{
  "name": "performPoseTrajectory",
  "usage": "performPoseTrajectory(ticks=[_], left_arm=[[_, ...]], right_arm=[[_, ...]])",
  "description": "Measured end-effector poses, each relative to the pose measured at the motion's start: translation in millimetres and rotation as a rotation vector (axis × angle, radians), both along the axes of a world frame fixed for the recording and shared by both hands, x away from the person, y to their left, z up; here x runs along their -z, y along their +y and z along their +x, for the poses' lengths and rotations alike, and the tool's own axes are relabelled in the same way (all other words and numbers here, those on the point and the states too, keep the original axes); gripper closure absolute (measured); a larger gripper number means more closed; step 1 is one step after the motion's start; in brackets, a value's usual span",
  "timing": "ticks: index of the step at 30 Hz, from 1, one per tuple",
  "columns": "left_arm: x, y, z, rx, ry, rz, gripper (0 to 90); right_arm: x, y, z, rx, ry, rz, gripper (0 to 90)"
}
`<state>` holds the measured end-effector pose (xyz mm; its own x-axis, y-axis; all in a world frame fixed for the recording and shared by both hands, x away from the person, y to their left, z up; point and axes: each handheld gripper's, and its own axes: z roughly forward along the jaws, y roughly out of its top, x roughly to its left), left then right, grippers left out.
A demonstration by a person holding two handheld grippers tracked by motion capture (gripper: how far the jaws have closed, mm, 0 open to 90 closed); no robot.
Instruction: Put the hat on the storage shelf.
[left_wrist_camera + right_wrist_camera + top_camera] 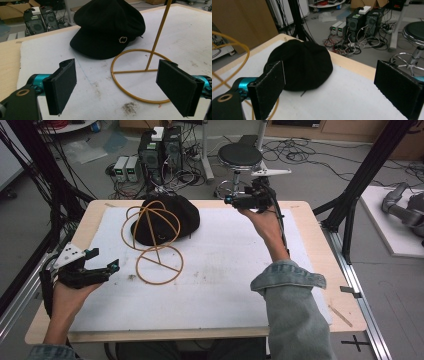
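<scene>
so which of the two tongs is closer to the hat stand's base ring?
The left tongs. They sit low beside the gold base ring; the right tongs are up at the table's far edge, beyond the black hat.

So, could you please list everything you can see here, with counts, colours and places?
cap: one, black with a small gold ring emblem, far left of the mat
wire stand: one, gold, ring base on the mat, looped top in front of the cap
mat: one, white, covering the table
table: one, light wood
stool: one, black seat, floor beyond the table
computer towers: two, black, floor behind the table
left gripper: one, black fingers open, near left of the mat
right gripper: one, black fingers open, far edge, right of the cap
</scene>
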<state>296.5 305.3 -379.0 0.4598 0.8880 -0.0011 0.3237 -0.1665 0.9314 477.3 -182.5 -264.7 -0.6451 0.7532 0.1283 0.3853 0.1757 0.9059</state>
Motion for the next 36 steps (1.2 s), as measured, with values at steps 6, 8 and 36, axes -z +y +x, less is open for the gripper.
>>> performPoseTrajectory(ticks=[6,8,36], left_arm=[[-0.5,2.3,-2.1,-0.005,-0.005,-0.006,17.0],[-0.6,2.3,-3.0,-0.006,-0.005,-0.007,17.0],[-1.7,6.8,-12.0,0.006,-0.006,-0.005,17.0]], right_arm=[[-17.2,28.3,19.8,-0.019,-0.024,0.005,9.6],[-24.2,35.1,23.9,-0.016,-0.043,0.026,9.6],[-27.9,109.8,77.6,-0.067,-0.077,0.195,9.5]])
